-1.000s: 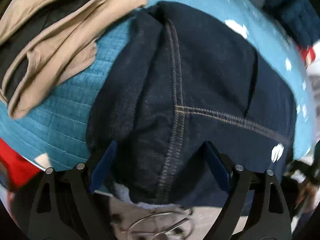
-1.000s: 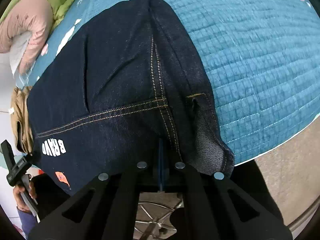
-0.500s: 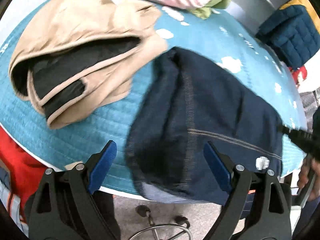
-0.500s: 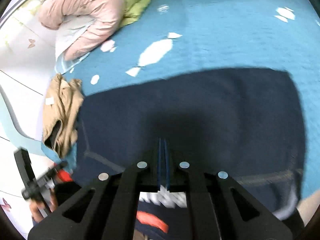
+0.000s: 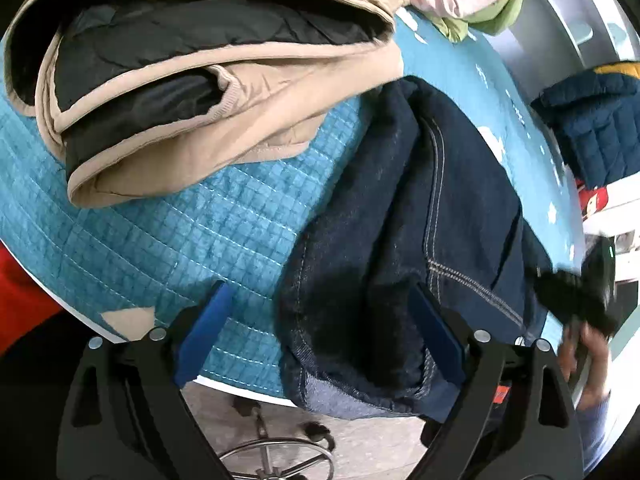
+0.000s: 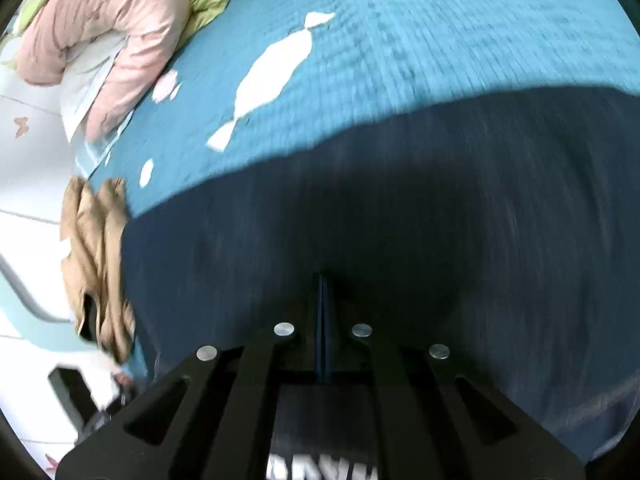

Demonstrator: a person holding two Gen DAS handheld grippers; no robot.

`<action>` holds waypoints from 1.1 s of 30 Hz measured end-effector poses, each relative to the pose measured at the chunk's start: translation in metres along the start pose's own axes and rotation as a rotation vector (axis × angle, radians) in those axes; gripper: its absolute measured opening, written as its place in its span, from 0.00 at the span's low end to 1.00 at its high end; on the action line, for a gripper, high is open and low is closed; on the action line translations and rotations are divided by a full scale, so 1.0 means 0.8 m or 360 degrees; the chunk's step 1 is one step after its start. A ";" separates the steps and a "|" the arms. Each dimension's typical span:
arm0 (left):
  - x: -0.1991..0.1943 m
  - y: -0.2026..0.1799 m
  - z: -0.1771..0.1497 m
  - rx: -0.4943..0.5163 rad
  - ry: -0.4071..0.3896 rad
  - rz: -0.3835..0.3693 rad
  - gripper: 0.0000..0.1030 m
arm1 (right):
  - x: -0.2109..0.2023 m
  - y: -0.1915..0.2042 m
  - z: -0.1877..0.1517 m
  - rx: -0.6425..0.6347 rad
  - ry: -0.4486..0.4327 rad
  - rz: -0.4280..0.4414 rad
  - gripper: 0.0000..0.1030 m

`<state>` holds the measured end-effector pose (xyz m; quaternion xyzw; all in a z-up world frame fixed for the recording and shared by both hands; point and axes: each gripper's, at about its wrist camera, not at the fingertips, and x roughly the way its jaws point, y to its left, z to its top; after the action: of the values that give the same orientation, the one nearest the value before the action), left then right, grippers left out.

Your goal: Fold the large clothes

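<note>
Dark blue jeans (image 5: 432, 216) lie folded on the teal quilted bed cover (image 5: 208, 224), their lower end hanging over the bed's near edge. My left gripper (image 5: 320, 336) is open and empty, its blue pads astride the jeans' left edge. In the right wrist view the jeans (image 6: 400, 208) fill the lower half, blurred by motion. My right gripper (image 6: 322, 312) is shut on the denim, which drapes over its fingers. The right gripper and the hand holding it show at the jeans' right end in the left wrist view (image 5: 576, 300).
A tan jacket with black lining (image 5: 192, 80) lies on the bed left of the jeans, also in the right wrist view (image 6: 96, 264). A pink and green duvet (image 6: 108, 32) lies at the far side. A navy quilted jacket (image 5: 596, 128) is at right. A chair base (image 5: 276, 456) stands below the bed edge.
My left gripper has pulled back and shifted left from the jeans, then come closer again. My right gripper, still shut on the denim, has carried it forward across the bed.
</note>
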<state>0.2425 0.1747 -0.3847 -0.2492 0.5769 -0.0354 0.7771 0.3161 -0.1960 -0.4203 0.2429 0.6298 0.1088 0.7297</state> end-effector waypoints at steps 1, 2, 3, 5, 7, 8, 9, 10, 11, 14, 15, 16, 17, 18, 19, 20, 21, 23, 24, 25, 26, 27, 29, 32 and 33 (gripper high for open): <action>-0.001 0.000 -0.001 0.0004 -0.0001 -0.0004 0.88 | -0.006 0.003 -0.019 -0.0024 0.0018 -0.0015 0.05; -0.001 0.000 -0.001 0.0013 -0.0002 -0.0003 0.88 | -0.012 0.004 -0.037 -0.0051 0.0021 -0.0034 0.06; 0.000 -0.001 -0.002 0.0031 0.0000 0.0006 0.88 | -0.015 0.005 -0.057 -0.0087 0.0014 -0.0062 0.06; 0.002 -0.003 -0.005 0.0070 -0.0003 0.0034 0.88 | -0.021 -0.002 -0.080 -0.0077 -0.0033 -0.0067 0.03; 0.006 -0.008 -0.005 0.0092 -0.0005 0.0057 0.90 | -0.013 -0.019 -0.089 0.0008 -0.0061 -0.0017 0.00; 0.008 -0.011 -0.006 0.0106 -0.0011 0.0078 0.90 | -0.009 -0.023 -0.089 0.0020 -0.0067 -0.0002 0.00; 0.010 -0.013 -0.006 0.0126 -0.0014 0.0093 0.90 | -0.005 -0.026 -0.088 0.0026 -0.0068 0.0009 0.00; 0.012 -0.014 -0.008 0.0142 -0.0014 0.0103 0.90 | -0.005 -0.028 -0.088 0.0046 -0.0069 0.0023 0.00; 0.014 -0.015 -0.009 0.0157 -0.0012 0.0111 0.90 | -0.007 -0.026 -0.088 0.0055 -0.0070 0.0032 0.00; 0.015 -0.016 -0.013 0.0177 -0.0029 0.0119 0.90 | -0.024 -0.020 -0.102 0.0087 -0.0046 0.0067 0.04; 0.014 -0.015 -0.013 0.0178 -0.0029 0.0116 0.90 | -0.027 -0.016 -0.112 0.0100 -0.0026 0.0115 0.07; 0.014 -0.015 -0.012 0.0174 -0.0028 0.0108 0.90 | -0.029 -0.015 -0.123 0.0081 -0.0010 0.0128 0.07; 0.012 -0.014 -0.015 0.0163 -0.0021 0.0102 0.90 | -0.030 -0.012 -0.133 0.0060 -0.0001 0.0126 0.07; 0.010 -0.012 -0.019 0.0154 -0.0012 0.0097 0.90 | -0.026 -0.010 -0.144 0.0042 0.0006 0.0122 0.07; 0.010 -0.012 -0.020 0.0142 -0.0006 0.0086 0.90 | -0.019 -0.011 -0.151 0.0036 0.0018 0.0108 0.07; 0.008 -0.010 -0.022 0.0126 -0.0006 0.0075 0.90 | -0.010 -0.014 -0.155 0.0038 0.0025 0.0080 0.03; 0.007 -0.007 -0.027 0.0092 0.0004 0.0054 0.90 | -0.002 -0.015 -0.157 0.0039 0.0014 0.0074 0.02; 0.004 -0.001 -0.033 0.0041 0.0016 0.0013 0.90 | 0.005 -0.024 -0.158 0.0089 -0.0006 0.0120 0.01; 0.003 0.002 -0.035 0.0018 0.0018 -0.0005 0.90 | 0.003 -0.026 -0.157 0.0104 0.0000 0.0135 0.01; 0.002 0.006 -0.037 -0.0009 0.0016 -0.0026 0.90 | 0.003 -0.026 -0.156 0.0095 0.0007 0.0138 0.01; 0.001 0.009 -0.038 -0.0026 0.0009 -0.0042 0.89 | 0.001 -0.026 -0.156 0.0092 0.0008 0.0141 0.01; 0.001 0.012 -0.039 -0.0050 0.0004 -0.0062 0.89 | 0.000 -0.026 -0.156 0.0102 0.0006 0.0146 0.01; 0.001 0.013 -0.040 -0.0057 0.0007 -0.0071 0.89 | -0.003 -0.027 -0.157 0.0104 0.0004 0.0148 0.04; -0.001 0.018 -0.041 -0.0093 0.0009 -0.0101 0.85 | -0.004 -0.018 -0.160 0.0087 0.0001 0.0126 0.04; 0.000 0.017 -0.040 -0.0107 0.0014 -0.0115 0.83 | -0.005 -0.017 -0.160 0.0091 -0.0001 0.0128 0.04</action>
<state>0.2103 0.1759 -0.3973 -0.2959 0.5716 -0.0452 0.7640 0.1887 -0.1816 -0.4350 0.2887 0.6222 0.1199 0.7177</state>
